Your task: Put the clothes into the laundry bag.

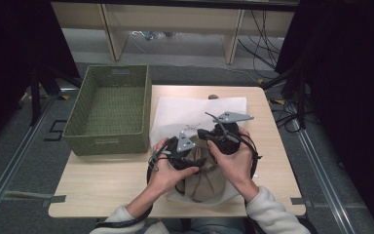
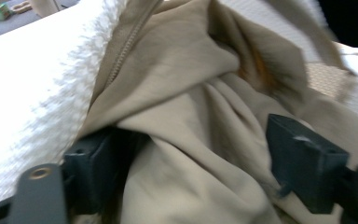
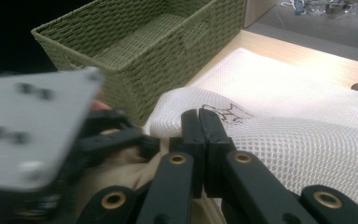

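A beige garment (image 1: 202, 185) lies bunched in the mouth of a white mesh bag (image 1: 185, 109) at the near middle of the table. My left gripper (image 1: 195, 158) stands open over it. In the left gripper view its jaws (image 2: 200, 154) sit wide apart with folds of the beige cloth (image 2: 191, 116) bulging between them, and the mesh (image 2: 28, 93) runs along the left. My right gripper (image 1: 203, 132) is shut, its tips (image 3: 199, 114) pinched at the raised edge of the mesh bag (image 3: 284, 102), with beige cloth (image 3: 121, 172) below.
An empty green woven basket (image 1: 109, 141) stands on the left of the wooden table (image 1: 107, 180), close beside the bag; its wall (image 3: 135, 88) is near my right gripper. A small hole (image 1: 213, 96) marks the table's far edge. Cables lie on the floor beyond.
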`<state>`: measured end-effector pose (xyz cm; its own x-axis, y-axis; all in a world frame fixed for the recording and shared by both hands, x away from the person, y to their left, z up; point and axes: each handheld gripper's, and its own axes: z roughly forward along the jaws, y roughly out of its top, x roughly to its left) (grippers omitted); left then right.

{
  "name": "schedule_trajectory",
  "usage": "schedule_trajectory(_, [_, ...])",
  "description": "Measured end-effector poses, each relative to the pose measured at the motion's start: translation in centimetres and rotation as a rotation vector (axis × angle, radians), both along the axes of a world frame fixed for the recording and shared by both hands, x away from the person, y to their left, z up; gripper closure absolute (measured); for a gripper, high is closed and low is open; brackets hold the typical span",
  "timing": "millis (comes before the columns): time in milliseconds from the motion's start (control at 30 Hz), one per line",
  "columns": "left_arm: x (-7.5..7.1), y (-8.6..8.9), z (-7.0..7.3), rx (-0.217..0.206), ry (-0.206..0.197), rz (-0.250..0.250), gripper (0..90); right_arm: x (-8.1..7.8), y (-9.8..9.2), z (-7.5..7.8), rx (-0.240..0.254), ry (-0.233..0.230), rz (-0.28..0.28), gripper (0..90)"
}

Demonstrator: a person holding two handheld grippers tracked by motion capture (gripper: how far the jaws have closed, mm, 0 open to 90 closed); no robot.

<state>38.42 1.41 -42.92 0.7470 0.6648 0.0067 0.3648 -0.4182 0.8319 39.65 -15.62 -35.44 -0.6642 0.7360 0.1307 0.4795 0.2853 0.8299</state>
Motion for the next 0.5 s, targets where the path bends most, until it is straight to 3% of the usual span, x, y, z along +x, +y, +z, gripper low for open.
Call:
schedule_trajectory(200, [-2.4, 2.2, 1.9, 0.0, -0.036, -0.054, 14.8, 0.1, -0.2, 0.1, -0.017, -0.024, -0.01, 90.0])
schedule_trajectory(267, [-3.0, 3.3, 2.4, 0.0, -0.057, -0.043, 14.6, 0.0, -0.1, 0.1, -0.008, -0.005, -0.015, 90.0])
schedule_trajectory(300, [-3.3, 3.7, 2.5, -0.001, -0.058, -0.037, 14.4, 0.1, -0.1, 0.1, -0.016, -0.019, -0.006, 90.0])
schedule_trajectory(367, [-3.6, 4.3, 2.6, 0.004, -0.065, -0.042, 14.2, 0.0, 0.0, 0.0, -0.006, -0.002, -0.008, 90.0])
schedule_trajectory(500, [-3.7, 5.1, 1.9, 0.008, -0.04, -0.025, 13.3, 0.1, 0.0, 0.0, -0.014, -0.017, 0.004, 90.0])
